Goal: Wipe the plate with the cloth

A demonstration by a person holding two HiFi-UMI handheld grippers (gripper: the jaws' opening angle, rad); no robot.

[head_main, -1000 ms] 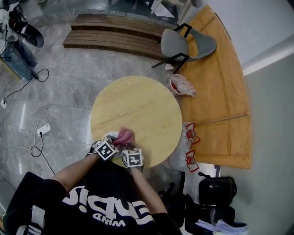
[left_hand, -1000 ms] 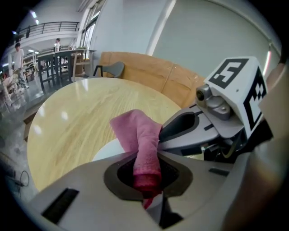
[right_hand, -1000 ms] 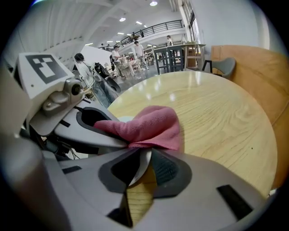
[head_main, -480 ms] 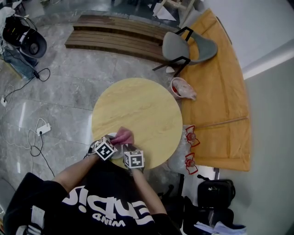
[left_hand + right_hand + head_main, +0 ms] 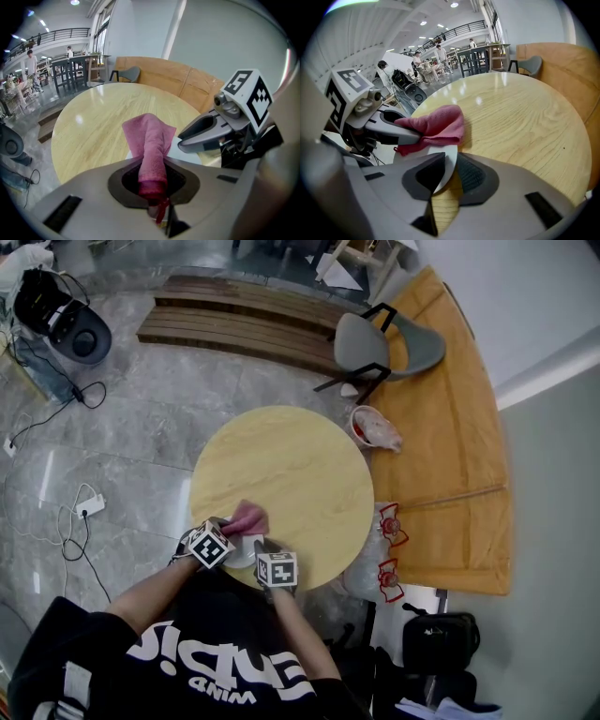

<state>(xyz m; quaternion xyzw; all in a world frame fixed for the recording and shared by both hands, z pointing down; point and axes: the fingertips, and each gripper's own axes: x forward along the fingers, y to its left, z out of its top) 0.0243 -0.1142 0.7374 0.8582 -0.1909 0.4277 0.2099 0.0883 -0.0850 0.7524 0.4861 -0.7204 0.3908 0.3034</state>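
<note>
Head view: round pale wooden table (image 5: 300, 460); smooth white round plate (image 5: 241, 555) at its near edge, fuzzy pink cloth (image 5: 248, 518) over it.
Left gripper view: left gripper (image 5: 152, 180) pinches the cloth's bunched end.
Right gripper view: right gripper (image 5: 443, 176) clamps the plate's thin rim.

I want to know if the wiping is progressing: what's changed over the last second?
The left gripper has drawn the pink cloth a little to the left across the plate, toward the edge of the table. The right gripper hardly moved. Nothing was taken up or let go: left stays shut on the cloth, right on the plate's rim.
</note>
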